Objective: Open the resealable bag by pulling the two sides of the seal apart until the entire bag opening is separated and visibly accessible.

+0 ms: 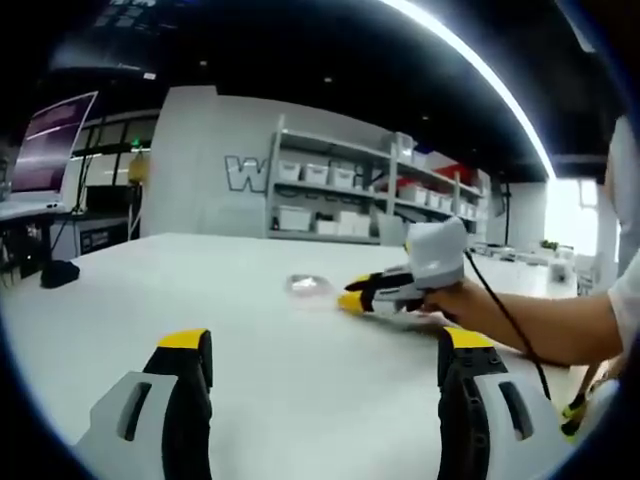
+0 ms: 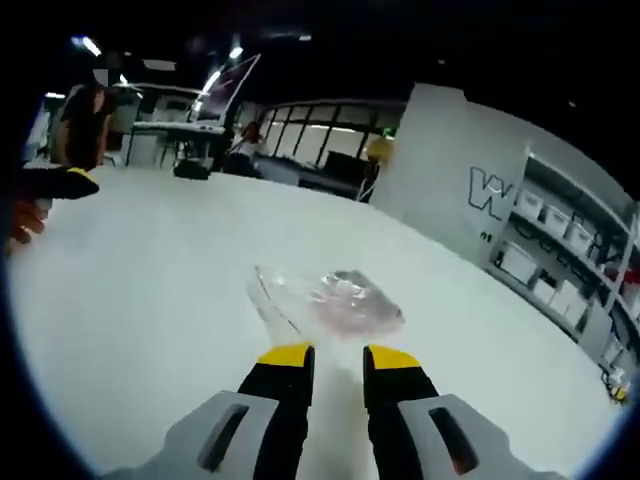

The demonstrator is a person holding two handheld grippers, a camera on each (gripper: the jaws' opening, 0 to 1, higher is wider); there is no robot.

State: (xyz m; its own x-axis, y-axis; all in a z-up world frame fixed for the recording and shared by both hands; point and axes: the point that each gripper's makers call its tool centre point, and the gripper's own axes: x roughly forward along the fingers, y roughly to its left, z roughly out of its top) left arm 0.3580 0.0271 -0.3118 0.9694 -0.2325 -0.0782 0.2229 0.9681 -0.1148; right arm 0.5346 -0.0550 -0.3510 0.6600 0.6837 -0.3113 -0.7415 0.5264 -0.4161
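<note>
A clear resealable bag (image 2: 330, 298) lies flat on the white table (image 2: 140, 330), its seal edge toward the left of the right gripper view. My right gripper (image 2: 340, 357) sits just short of the bag, its jaws a narrow gap apart with nothing between them. The left gripper view shows the same bag (image 1: 308, 286) small, out toward the middle of the table, with the right gripper (image 1: 350, 298) beside it in a person's hand. My left gripper (image 1: 325, 345) is wide open and empty, well back from the bag. The left gripper (image 2: 72, 183) also enters at the far left of the right gripper view.
Shelves with white bins (image 1: 340, 195) stand behind the table. A black object (image 1: 60, 272) rests near the table's far left edge, by a monitor (image 1: 50, 140). A person (image 2: 85, 120) stands beyond the table. A cable (image 1: 505, 310) trails from the right gripper.
</note>
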